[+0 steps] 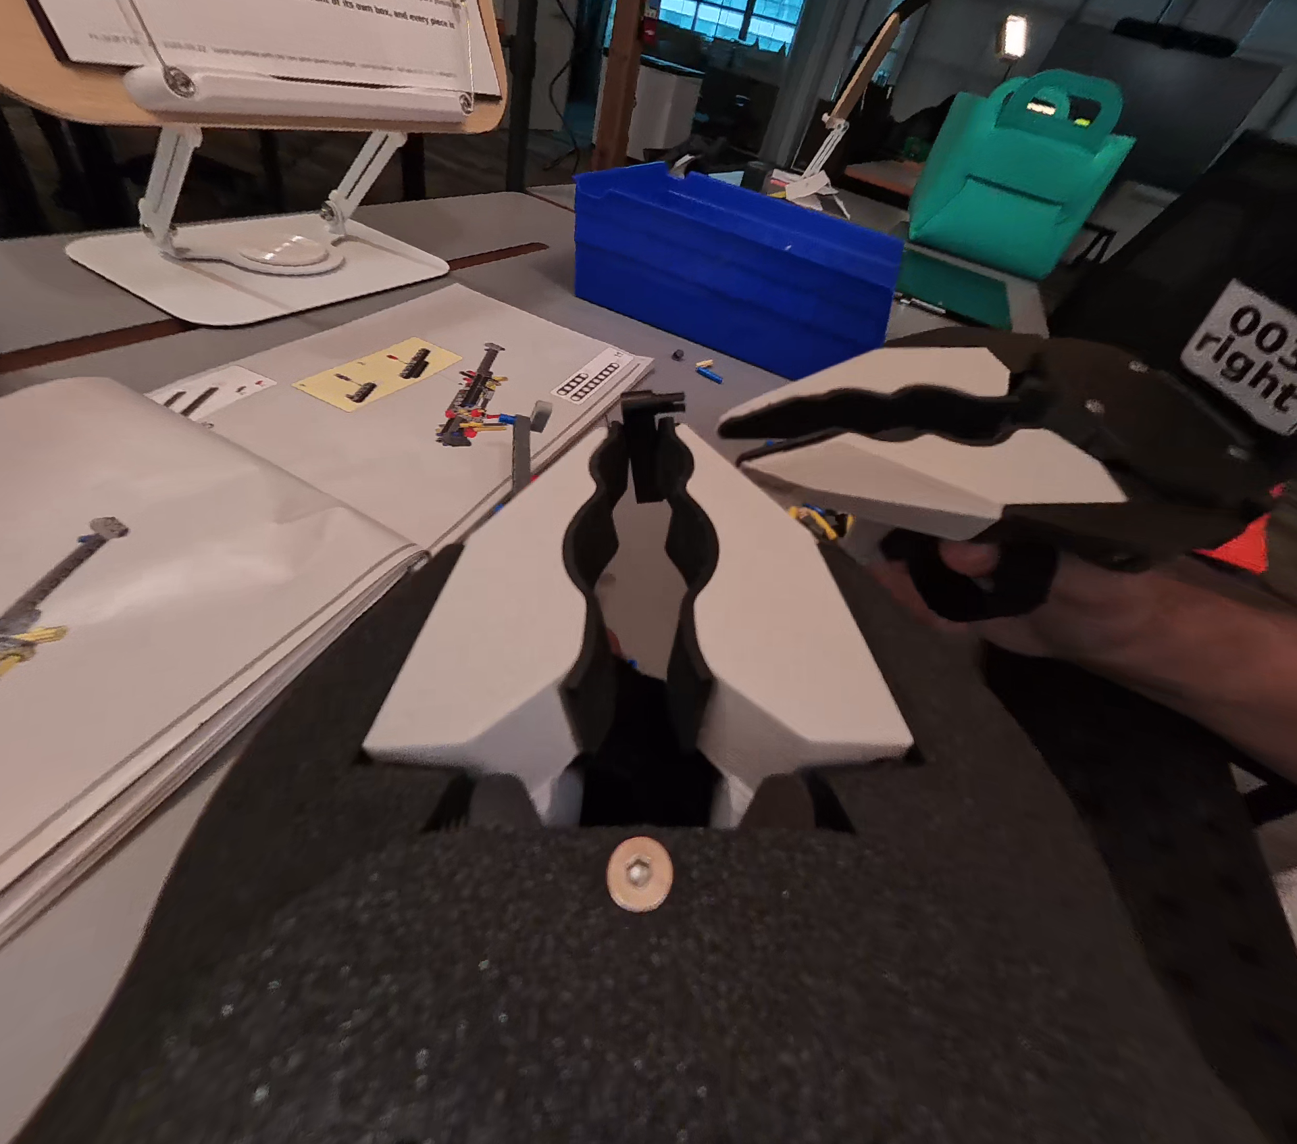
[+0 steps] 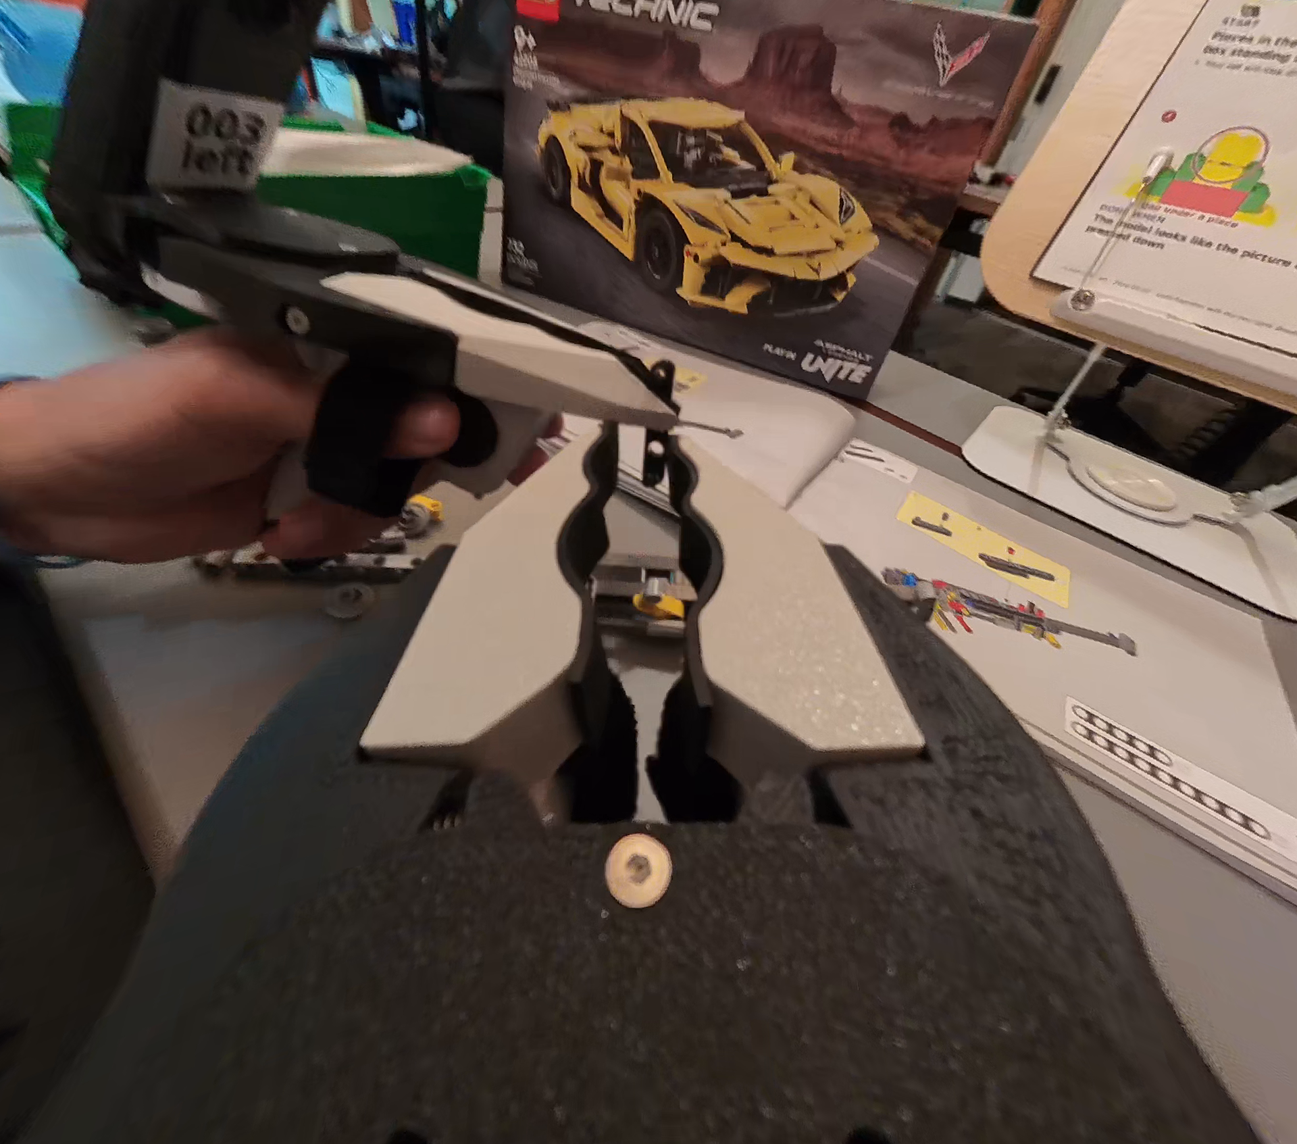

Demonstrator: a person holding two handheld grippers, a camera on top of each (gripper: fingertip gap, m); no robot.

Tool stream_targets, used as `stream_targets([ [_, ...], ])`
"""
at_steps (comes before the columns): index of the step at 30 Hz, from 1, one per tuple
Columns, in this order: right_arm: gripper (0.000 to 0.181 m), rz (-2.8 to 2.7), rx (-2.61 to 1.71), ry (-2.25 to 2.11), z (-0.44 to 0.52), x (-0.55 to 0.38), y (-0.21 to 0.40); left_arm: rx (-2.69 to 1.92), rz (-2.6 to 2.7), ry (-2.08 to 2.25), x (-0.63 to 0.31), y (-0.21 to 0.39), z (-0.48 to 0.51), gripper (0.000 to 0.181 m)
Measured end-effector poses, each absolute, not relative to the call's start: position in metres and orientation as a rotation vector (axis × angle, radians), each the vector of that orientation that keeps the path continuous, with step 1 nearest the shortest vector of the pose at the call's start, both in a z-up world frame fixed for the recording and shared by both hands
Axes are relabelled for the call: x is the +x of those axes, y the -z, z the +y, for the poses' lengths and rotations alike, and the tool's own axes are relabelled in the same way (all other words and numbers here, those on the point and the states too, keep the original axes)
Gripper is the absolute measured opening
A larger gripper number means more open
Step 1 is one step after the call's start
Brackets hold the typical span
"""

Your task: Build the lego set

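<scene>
Here, nearest first:
Left hand-held gripper [image 1: 644,433]: jaws narrow, pinching a small black lego piece [image 1: 649,443] at the tips, raised above the counter [image 1: 617,317].
Right hand-held gripper [image 2: 642,443]: jaws nearly together around a thin black piece [image 2: 654,456]; whether it truly grips cannot be told. Its tips sit just beside the left one's.
Hands: a hand [image 2: 210,443] wraps the left handle.
Instruction booklet [image 1: 316,478]: open on the counter under both tools.
Loose parts: a few small pieces [image 1: 705,369] near the booklet's far edge.
Blue bin [image 1: 730,268]: farther back.
Lego box [image 2: 737,162]: upright at the rear, yellow car pictured.
Document stand [image 1: 267,247]: white, holding a printed sheet.
</scene>
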State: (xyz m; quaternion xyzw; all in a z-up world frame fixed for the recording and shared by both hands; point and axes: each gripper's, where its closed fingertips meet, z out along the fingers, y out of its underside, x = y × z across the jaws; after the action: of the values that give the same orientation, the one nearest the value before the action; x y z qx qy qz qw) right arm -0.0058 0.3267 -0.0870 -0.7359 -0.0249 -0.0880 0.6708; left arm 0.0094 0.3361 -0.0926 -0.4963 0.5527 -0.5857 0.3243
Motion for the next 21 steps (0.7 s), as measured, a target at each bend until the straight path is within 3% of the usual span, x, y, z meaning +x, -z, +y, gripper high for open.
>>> stream_targets([
  [21, 0.004, 0.042, -1.591, -0.023, 0.325, -0.005, 0.080, -1.082, 1.551, 1.220, 0.007, 0.095, 0.321, 0.006],
])
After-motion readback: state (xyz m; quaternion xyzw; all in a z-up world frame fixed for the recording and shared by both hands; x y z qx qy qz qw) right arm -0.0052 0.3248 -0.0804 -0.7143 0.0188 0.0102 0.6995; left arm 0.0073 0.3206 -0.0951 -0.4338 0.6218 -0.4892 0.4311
